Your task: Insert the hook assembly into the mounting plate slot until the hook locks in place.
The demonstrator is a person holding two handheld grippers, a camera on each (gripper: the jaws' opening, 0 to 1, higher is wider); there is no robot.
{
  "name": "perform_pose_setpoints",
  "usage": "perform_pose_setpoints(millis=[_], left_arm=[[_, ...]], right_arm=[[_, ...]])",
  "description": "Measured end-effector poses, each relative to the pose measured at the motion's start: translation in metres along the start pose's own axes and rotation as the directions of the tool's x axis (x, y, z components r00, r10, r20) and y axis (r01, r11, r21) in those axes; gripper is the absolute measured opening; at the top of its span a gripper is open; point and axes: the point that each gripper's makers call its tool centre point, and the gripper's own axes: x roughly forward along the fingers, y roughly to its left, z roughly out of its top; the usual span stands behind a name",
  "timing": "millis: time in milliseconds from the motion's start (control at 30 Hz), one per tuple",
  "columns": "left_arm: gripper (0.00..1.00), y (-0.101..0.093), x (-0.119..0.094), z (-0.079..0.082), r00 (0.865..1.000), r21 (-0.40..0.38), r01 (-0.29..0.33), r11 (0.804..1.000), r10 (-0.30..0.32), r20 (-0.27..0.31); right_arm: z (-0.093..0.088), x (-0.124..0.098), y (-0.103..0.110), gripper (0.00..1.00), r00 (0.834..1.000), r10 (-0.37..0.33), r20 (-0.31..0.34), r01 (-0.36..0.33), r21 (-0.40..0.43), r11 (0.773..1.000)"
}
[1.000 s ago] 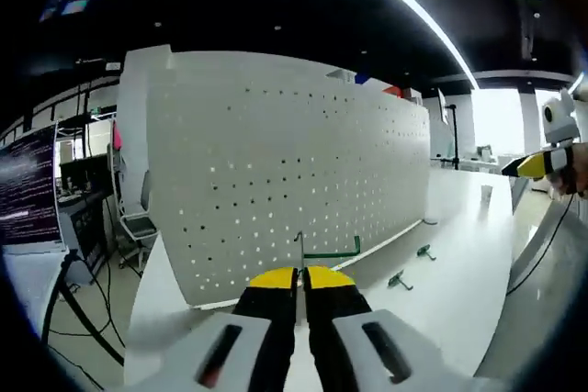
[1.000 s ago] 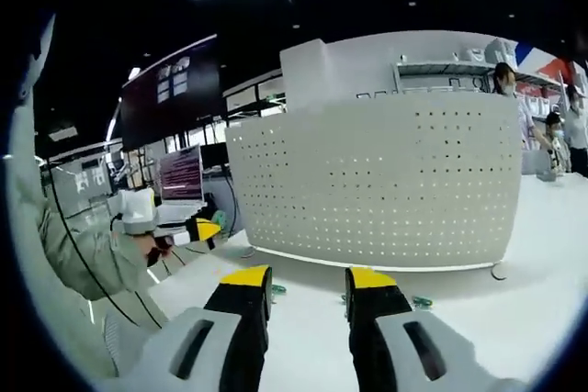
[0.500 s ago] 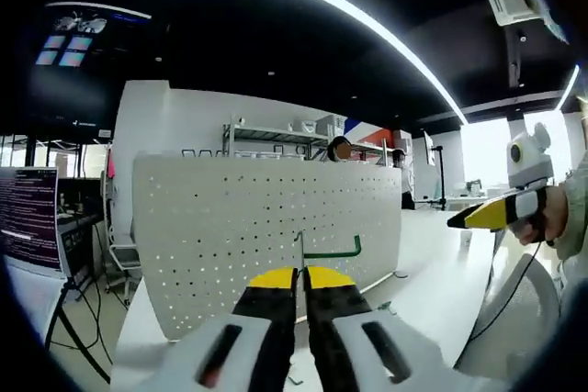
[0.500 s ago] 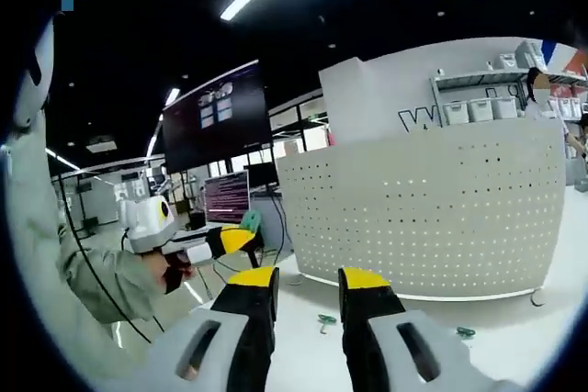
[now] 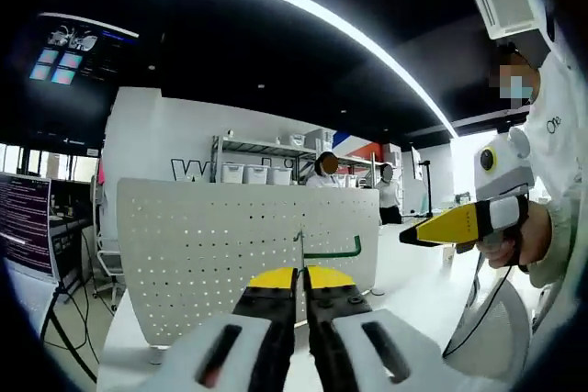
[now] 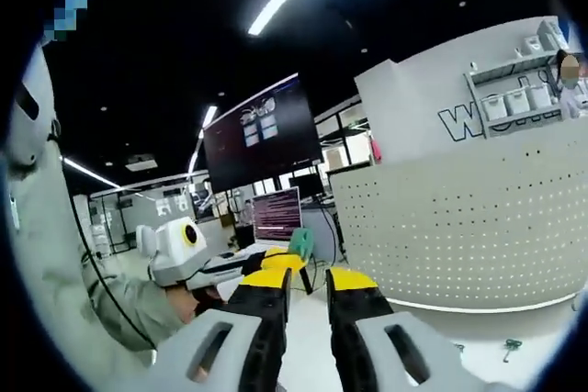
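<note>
My left gripper (image 5: 301,274) is shut on the metal end of a green hook (image 5: 333,252), which sticks up and to the right above the yellow tips. Behind it stands the white perforated mounting plate (image 5: 211,245), upright on a white table. My right gripper (image 5: 411,236) comes in from the right, held in a hand, level with the hook. In the right gripper view, the right gripper (image 6: 308,280) is open by a narrow gap with nothing in it. The left gripper (image 6: 274,254) and a bit of green hook (image 6: 300,242) sit just beyond it, with the plate (image 6: 478,227) to the right.
Two spare green hooks (image 6: 511,346) lie on the white table (image 6: 432,328) before the plate. A person in white (image 5: 551,135) stands at the right. Shelving with bins (image 5: 266,172) and people are behind the plate; monitors (image 6: 276,213) stand at the left.
Both cameras have tilted upward. The two grippers have come closer together. The right jaws' gap has narrowed. The left gripper keeps hold of the hook.
</note>
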Motion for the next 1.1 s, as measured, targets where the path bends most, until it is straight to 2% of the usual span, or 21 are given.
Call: perform_pose_setpoints(millis=[500,767,933,1100], left_arm=[[0.03,-0.032,0.005,0.024,0.996,0.039,0.05,0.998,-0.053,0.067],[0.03,-0.04,0.006,0.03,0.993,0.046,0.07,0.996,-0.074,0.089],[0.03,-0.044,0.007,0.033,0.992,0.102,0.071,0.992,-0.081,0.096],[0.03,-0.044,0.007,0.032,0.993,0.11,0.062,0.992,-0.073,0.096]], right_arm=[[0.017,0.014,0.005,0.08,0.998,0.024,0.065,-0.025,0.02,0.999],[0.019,0.017,0.004,0.05,0.997,0.028,0.077,-0.03,0.035,0.999],[0.021,0.017,0.003,0.03,0.996,0.026,0.086,-0.03,0.049,0.998],[0.022,0.018,0.003,0.03,0.996,0.017,0.084,-0.02,0.034,0.999]])
